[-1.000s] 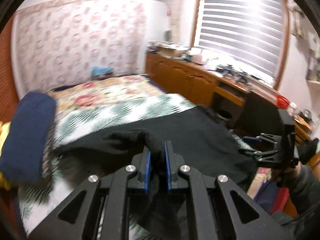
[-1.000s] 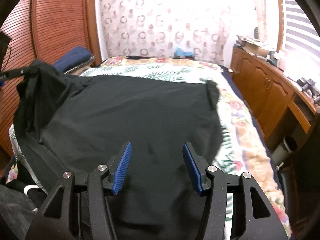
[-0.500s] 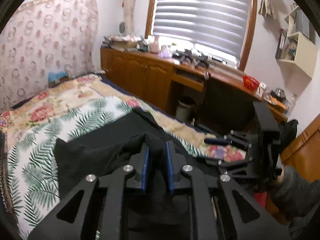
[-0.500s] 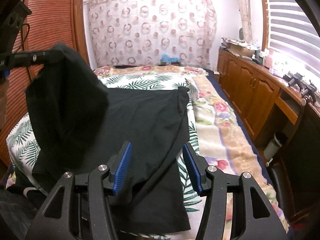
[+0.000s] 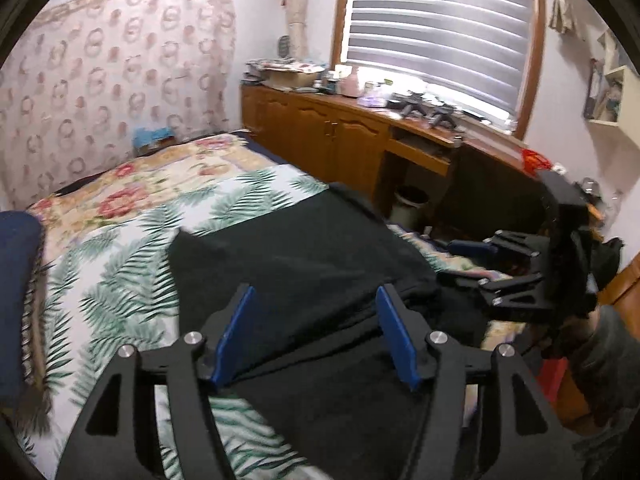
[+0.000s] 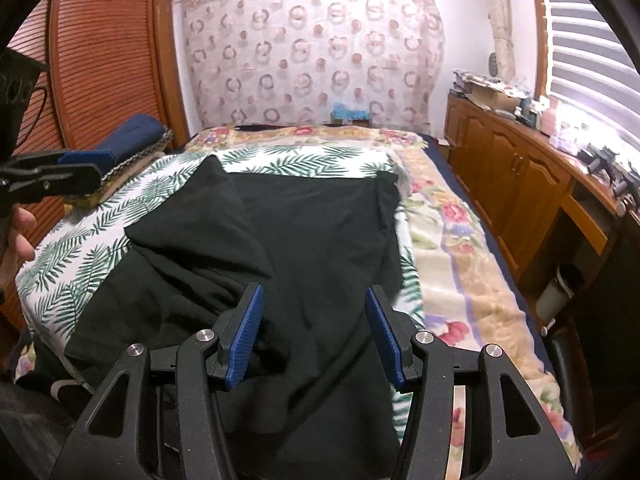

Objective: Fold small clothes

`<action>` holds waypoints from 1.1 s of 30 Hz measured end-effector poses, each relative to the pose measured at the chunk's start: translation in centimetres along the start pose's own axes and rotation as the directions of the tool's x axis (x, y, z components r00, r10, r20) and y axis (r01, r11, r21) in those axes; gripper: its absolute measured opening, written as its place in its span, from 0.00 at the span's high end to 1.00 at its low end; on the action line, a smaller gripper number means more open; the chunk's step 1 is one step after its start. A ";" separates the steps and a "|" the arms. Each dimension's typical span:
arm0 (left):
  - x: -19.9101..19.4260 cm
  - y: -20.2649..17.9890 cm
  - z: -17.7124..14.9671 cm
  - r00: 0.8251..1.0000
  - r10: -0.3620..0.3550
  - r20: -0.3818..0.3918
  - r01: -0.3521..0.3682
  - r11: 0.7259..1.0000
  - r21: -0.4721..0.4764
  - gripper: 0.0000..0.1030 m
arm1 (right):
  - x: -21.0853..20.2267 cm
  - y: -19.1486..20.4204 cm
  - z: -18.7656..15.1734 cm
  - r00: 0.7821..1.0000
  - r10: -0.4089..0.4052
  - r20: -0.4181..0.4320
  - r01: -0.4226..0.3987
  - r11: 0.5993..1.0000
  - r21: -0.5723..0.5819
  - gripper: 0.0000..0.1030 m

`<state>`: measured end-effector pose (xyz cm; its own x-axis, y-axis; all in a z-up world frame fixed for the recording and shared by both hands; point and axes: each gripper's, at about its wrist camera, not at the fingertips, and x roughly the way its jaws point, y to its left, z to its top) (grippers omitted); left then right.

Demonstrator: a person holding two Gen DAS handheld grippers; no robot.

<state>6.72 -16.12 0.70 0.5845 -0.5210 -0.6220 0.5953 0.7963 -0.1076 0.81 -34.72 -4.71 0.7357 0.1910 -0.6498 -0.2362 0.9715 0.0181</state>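
Observation:
A black garment (image 5: 312, 248) lies spread on the bed, and its left side (image 6: 200, 216) is folded over onto the middle. My left gripper (image 5: 315, 292) hovers over the garment's near left part. Its jaws are opening and the blue pads press on nothing; the cloth lies beneath them. In the right wrist view the left gripper (image 6: 60, 172) shows at the far left, held by a hand. My right gripper (image 6: 313, 292) stands open just above the garment's (image 6: 320, 232) near edge with nothing between its fingers. It also appears at the right of the left wrist view, the right gripper (image 5: 472, 266).
The bed carries a palm-leaf sheet (image 6: 80, 248) and a floral blanket (image 6: 448, 248). A dark blue folded blanket (image 5: 16, 280) lies at the bed's left side. Wooden cabinets (image 6: 500, 160) and a bin (image 6: 560, 288) stand along the right, a slatted wardrobe (image 6: 100, 60) on the left.
My left gripper carried the black cloth across, then let it go and spread its jaws. The lifted flap now lies folded on the garment. The right gripper stayed put.

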 end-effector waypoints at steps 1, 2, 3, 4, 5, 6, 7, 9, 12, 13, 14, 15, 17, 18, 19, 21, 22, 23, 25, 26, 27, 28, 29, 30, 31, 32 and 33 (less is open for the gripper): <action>-0.1 0.4 -0.3 1.000 0.010 -0.002 -0.010 1.000 -0.006 0.40 | 0.2 0.3 0.1 1.000 0.005 -0.005 -0.005 1.000 -0.007 0.47; -0.1 0.9 -0.8 1.000 0.016 -0.005 -0.017 1.000 -0.016 0.40 | 0.6 0.7 0.2 1.000 0.013 -0.013 -0.013 1.000 -0.015 0.47; -0.1 1.6 -1.3 1.000 0.020 -0.007 -0.020 0.999 -0.032 0.40 | 1.1 1.2 0.3 0.999 0.023 -0.028 -0.023 0.999 -0.024 0.47; -0.1 2.0 -1.6 1.000 0.022 -0.008 -0.023 0.999 -0.044 0.40 | 1.5 1.4 0.4 0.999 0.029 -0.038 -0.030 0.999 -0.028 0.47; -0.2 2.5 -2.1 1.000 0.027 -0.009 -0.027 0.998 -0.057 0.40 | 1.9 1.7 0.3 0.998 0.037 -0.048 -0.038 0.999 -0.033 0.47; -0.2 3.0 -2.5 0.999 0.033 -0.010 -0.033 0.997 -0.070 0.40 | 2.5 2.1 0.2 0.996 0.053 -0.068 -0.055 0.998 -0.041 0.47; -0.2 3.3 -2.9 0.999 0.041 -0.011 -0.041 0.996 -0.078 0.39 | 2.9 2.3 0.1 0.995 0.060 -0.081 -0.063 0.997 -0.045 0.47; -0.2 4.0 -3.6 0.998 0.061 -0.011 -0.062 0.994 -0.091 0.39 | 3.9 2.7 -0.3 0.988 0.080 -0.129 -0.087 0.995 -0.051 0.47; -0.1 5.1 -5.0 0.997 0.071 -0.015 -0.072 0.989 -0.126 0.39 | 4.6 3.1 -0.6 0.984 0.088 -0.153 -0.098 0.993 -0.063 0.47; -0.1 5.4 -5.2 0.997 0.072 -0.016 -0.074 0.988 -0.134 0.39 | 4.6 3.2 -0.6 0.983 0.091 -0.157 -0.102 0.993 -0.064 0.47; 0.0 5.6 -5.5 0.997 0.077 -0.018 -0.079 0.987 -0.144 0.39 | 4.8 3.3 -0.6 0.983 0.093 -0.159 -0.105 0.992 -0.065 0.47; 0.0 5.9 -5.7 0.997 0.078 -0.018 -0.080 0.986 -0.149 0.39 | 5.0 3.3 -0.6 0.981 0.095 -0.167 -0.106 0.992 -0.063 0.47; 0.3 6.3 -5.9 0.996 0.081 -0.024 -0.084 0.982 -0.169 0.38 | 5.3 3.2 -0.5 0.980 0.096 -0.177 -0.108 0.993 -0.057 0.53; 0.3 6.3 -5.8 0.996 0.091 -0.024 -0.093 0.981 -0.171 0.38 | 5.2 3.3 -0.5 0.981 0.099 -0.168 -0.110 0.992 -0.057 0.56; 0.2 6.2 -5.7 0.995 0.099 -0.019 -0.101 0.981 -0.168 0.38 | 5.1 3.3 -0.5 0.982 0.102 -0.160 -0.113 0.992 -0.060 0.61; -0.3 6.1 -5.6 0.994 0.110 -0.004 -0.109 0.979 -0.171 0.38 | 4.8 3.3 -0.5 0.983 0.101 -0.151 -0.112 0.992 -0.063 0.74; -0.4 6.2 -5.6 0.994 0.113 0.003 -0.111 0.978 -0.176 0.38 | 4.6 3.2 -0.4 0.984 0.104 -0.146 -0.115 0.991 -0.064 0.86; -0.5 6.4 -5.6 0.993 0.117 0.006 -0.114 0.977 -0.178 0.38 | 4.1 3.3 -0.3 0.985 0.104 -0.134 -0.114 0.991 -0.070 0.89; -0.6 6.6 -5.7 0.991 0.131 0.010 -0.126 0.975 -0.182 0.38 | 3.2 3.4 0.0 0.989 0.108 -0.101 -0.116 0.991 -0.073 0.91; -0.7 6.7 -5.7 0.991 0.133 0.011 -0.129 0.974 -0.185 0.38 | 2.8 3.2 0.3 0.989 0.117 -0.090 -0.123 0.990 -0.068 0.92; -0.7 6.9 -5.8 0.991 0.135 0.012 -0.130 0.973 -0.189 0.38 | 2.3 3.2 0.5 0.989 0.124 -0.075 -0.129 0.990 -0.062 0.92; -0.8 7.0 -5.8 0.990 0.140 0.014 -0.134 0.972 -0.194 0.38 | 1.7 3.3 0.7 0.989 0.131 -0.060 -0.135 0.989 -0.059 0.92; -0.8 7.1 -5.9 0.989 0.145 0.016 -0.139 0.970 -0.198 0.38 | 1.1 3.3 1.0 0.988 0.146 -0.049 -0.148 0.988 -0.051 0.92; -0.9 7.3 -5.9 0.989 0.149 0.018 -0.143 0.969 -0.200 0.38 | 0.7 3.3 1.2 0.987 0.159 -0.036 -0.161 0.986 -0.042 0.93; -0.9 7.4 -6.0 0.988 0.153 0.022 -0.145 0.968 -0.204 0.38 | 0.3 3.4 1.4 0.986 0.165 -0.027 -0.166 0.985 -0.039 0.93; -1.0 7.5 -6.1 0.988 0.153 0.025 -0.145 0.967 -0.208 0.38 | -0.3 3.5 1.6 0.985 0.169 -0.017 -0.170 0.985 -0.040 0.93; -1.0 7.6 -6.2 0.988 0.155 0.025 -0.146 0.966 -0.212 0.38 | -0.8 3.7 1.7 0.986 0.168 -0.003 -0.168 0.985 -0.042 0.93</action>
<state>7.27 -7.60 -4.29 0.6832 -0.3991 -0.6115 0.3732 0.9106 -0.1774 0.42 -31.08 -2.79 0.6834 0.3515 -0.6399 -0.3833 0.9187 0.0953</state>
